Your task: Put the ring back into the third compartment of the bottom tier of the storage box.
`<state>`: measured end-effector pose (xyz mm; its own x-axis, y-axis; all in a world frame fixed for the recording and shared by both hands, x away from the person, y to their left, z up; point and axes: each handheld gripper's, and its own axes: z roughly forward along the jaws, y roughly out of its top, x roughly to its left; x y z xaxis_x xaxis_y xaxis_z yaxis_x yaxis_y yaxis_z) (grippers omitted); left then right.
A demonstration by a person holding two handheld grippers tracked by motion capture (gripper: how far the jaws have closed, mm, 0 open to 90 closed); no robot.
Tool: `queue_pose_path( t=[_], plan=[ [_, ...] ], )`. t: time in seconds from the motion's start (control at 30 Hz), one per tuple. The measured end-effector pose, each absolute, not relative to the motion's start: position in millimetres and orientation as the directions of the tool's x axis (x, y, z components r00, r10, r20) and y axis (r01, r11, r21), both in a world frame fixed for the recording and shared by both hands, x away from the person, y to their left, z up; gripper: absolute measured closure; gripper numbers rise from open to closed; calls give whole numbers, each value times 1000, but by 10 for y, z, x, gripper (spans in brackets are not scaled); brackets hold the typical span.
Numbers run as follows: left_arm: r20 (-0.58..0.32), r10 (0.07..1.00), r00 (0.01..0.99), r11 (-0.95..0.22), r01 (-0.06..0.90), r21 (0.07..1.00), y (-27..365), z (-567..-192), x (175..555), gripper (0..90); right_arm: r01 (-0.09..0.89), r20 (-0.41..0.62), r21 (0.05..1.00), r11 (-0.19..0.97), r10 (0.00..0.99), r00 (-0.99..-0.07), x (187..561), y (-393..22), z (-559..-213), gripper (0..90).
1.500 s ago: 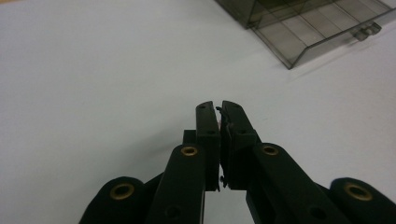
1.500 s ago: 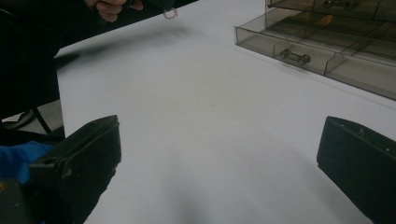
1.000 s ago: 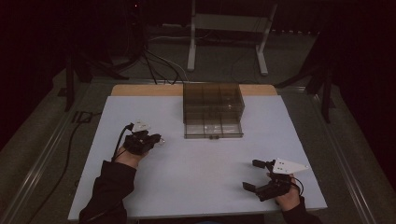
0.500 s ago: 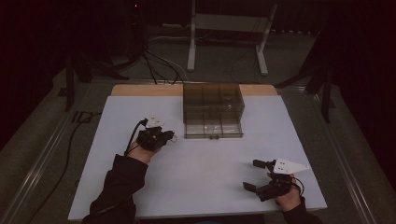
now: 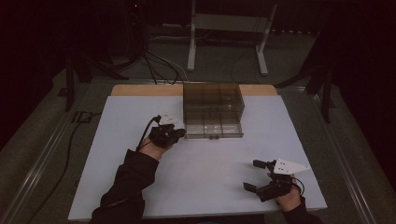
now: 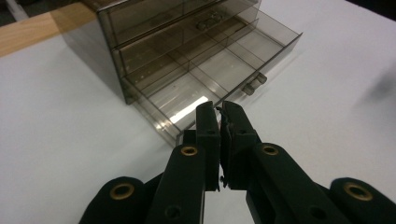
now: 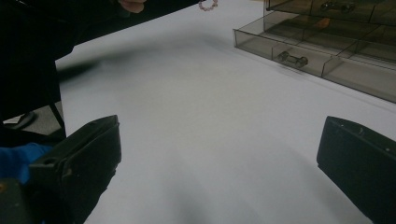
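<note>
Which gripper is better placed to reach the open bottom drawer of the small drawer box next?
Left. The left gripper, jaws shut, sits at the open drawer's front corner. The right gripper, jaws open, is near the table's front edge, apart from it.

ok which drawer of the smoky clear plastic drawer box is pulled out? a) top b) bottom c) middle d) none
b: in the left gripper view the bottom drawer of the smoky clear plastic drawer box juts out past the two shut drawers above it, near the left gripper.
</note>
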<state>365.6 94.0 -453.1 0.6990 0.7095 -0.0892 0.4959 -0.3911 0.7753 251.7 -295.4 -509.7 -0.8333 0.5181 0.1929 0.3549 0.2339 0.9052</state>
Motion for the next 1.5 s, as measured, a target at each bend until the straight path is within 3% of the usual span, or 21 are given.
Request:
queue_pose_path(
  t=[1.5],
  plan=[
    [-64, 588, 806, -454, 395, 799, 64, -4395, 3968, 882, 349, 189, 907, 236, 512, -838, 2501, -2966, -5087, 0]
  ],
)
